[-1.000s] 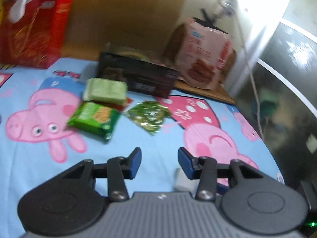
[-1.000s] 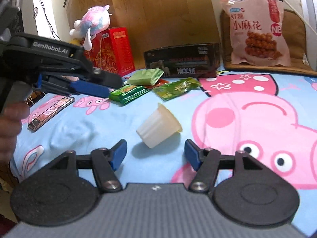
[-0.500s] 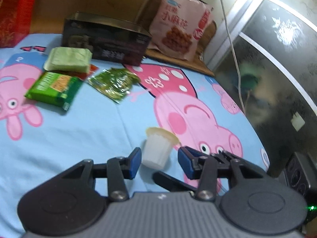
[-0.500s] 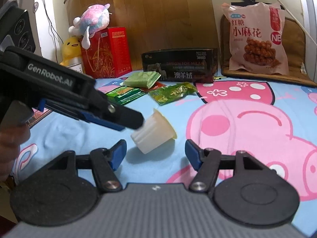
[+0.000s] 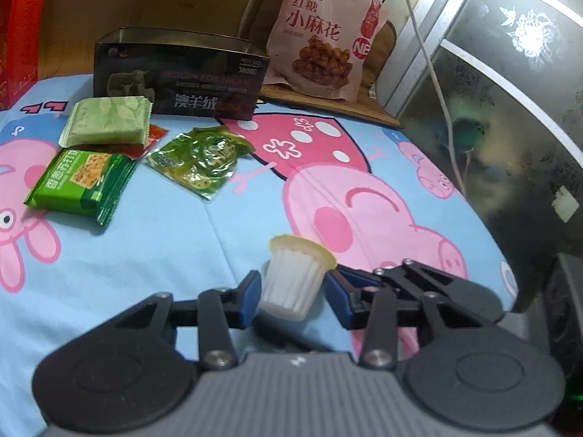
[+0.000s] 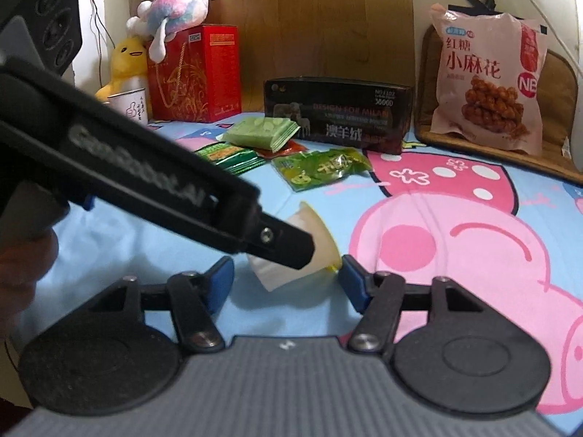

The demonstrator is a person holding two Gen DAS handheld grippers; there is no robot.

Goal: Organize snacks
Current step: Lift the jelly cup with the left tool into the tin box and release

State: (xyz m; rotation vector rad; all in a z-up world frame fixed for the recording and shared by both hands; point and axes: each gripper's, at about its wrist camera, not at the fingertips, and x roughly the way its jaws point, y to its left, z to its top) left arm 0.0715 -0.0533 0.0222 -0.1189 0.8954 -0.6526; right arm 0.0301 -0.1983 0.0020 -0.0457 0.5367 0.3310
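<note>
the jelly cup (image 5: pixel 293 278) lies tipped on its side on the blue cartoon sheet (image 5: pixel 153 255), between the pads of both claws at once. the left claw (image 5: pixel 292 293) has just been closing around its ribbed wall, left pad touching and right pad just off, so it's released. the right claw (image 6: pixel 288 279) has been closing too, its right pad at the rim; better it backs off so only one squeezes gently.

Blk grippers (image 5: pixel 293 296), blue pads (image 5: pixel 251 293)

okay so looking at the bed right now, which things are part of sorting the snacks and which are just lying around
Snack job: jelly cup, green cracker pack, pale green pack, crinkly green packet, pink snack bag, black box.

Lying about: red box, plush toys, white mug.
</note>
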